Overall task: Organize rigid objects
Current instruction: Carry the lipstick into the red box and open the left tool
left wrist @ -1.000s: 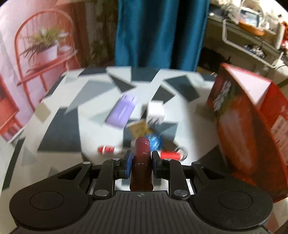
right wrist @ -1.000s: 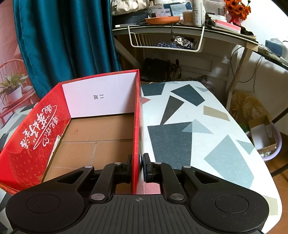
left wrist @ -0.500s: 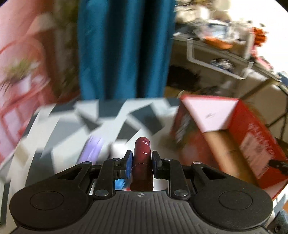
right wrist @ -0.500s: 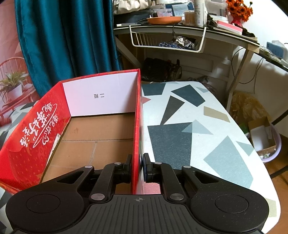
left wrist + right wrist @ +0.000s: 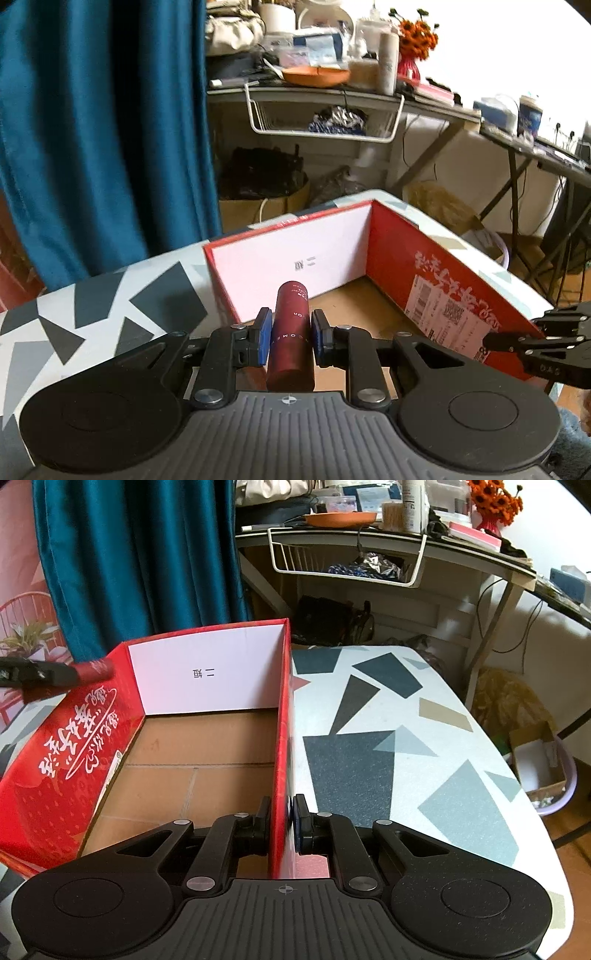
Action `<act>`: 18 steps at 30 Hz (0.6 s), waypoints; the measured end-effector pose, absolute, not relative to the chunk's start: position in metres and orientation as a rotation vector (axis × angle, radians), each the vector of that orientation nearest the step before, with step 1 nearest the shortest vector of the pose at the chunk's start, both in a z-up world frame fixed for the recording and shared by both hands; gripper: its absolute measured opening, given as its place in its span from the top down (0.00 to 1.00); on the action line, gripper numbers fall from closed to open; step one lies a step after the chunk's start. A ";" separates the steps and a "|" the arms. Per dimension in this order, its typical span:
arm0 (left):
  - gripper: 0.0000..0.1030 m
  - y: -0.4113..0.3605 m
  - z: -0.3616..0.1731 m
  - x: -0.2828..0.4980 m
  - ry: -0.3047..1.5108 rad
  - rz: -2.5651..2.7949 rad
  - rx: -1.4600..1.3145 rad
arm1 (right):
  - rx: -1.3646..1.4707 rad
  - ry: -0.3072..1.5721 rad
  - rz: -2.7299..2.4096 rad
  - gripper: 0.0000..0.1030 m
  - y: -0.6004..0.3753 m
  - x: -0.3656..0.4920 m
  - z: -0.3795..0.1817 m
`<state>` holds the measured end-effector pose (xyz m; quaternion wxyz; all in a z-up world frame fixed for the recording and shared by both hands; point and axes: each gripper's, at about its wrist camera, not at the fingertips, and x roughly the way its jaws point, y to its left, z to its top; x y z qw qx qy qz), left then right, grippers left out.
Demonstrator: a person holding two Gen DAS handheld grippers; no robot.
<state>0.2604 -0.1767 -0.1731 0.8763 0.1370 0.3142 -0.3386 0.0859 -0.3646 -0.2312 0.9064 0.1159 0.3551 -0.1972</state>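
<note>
My left gripper (image 5: 289, 334) is shut on a dark red cylindrical tube (image 5: 290, 332) and holds it above the near left edge of the open red cardboard box (image 5: 436, 295). The box floor is bare brown cardboard. My right gripper (image 5: 282, 821) is shut on the box's right wall (image 5: 282, 738), near its front end. The tube (image 5: 94, 670) and the left gripper show at the far left of the right wrist view, over the box's left wall. The right gripper shows at the right edge of the left wrist view (image 5: 517, 341).
The box stands on a white table with grey and dark patches (image 5: 388, 738). Behind the table hang a teal curtain (image 5: 103, 129) and a cluttered shelf with a wire basket (image 5: 325, 114). A lilac tub with a carton (image 5: 543, 771) sits on the floor to the right.
My left gripper has swung right with the tube, from over the scattered items on the table to over the box. The right gripper has kept its hold on the box wall.
</note>
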 end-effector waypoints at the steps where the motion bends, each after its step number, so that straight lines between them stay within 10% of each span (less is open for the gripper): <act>1: 0.77 -0.181 -0.177 0.260 0.659 -0.706 0.301 | 0.240 0.733 -0.406 0.90 -0.365 0.086 -0.231; 18: 0.77 -0.197 -0.202 0.295 0.676 -0.659 0.399 | 0.245 0.732 -0.398 0.89 -0.366 0.086 -0.232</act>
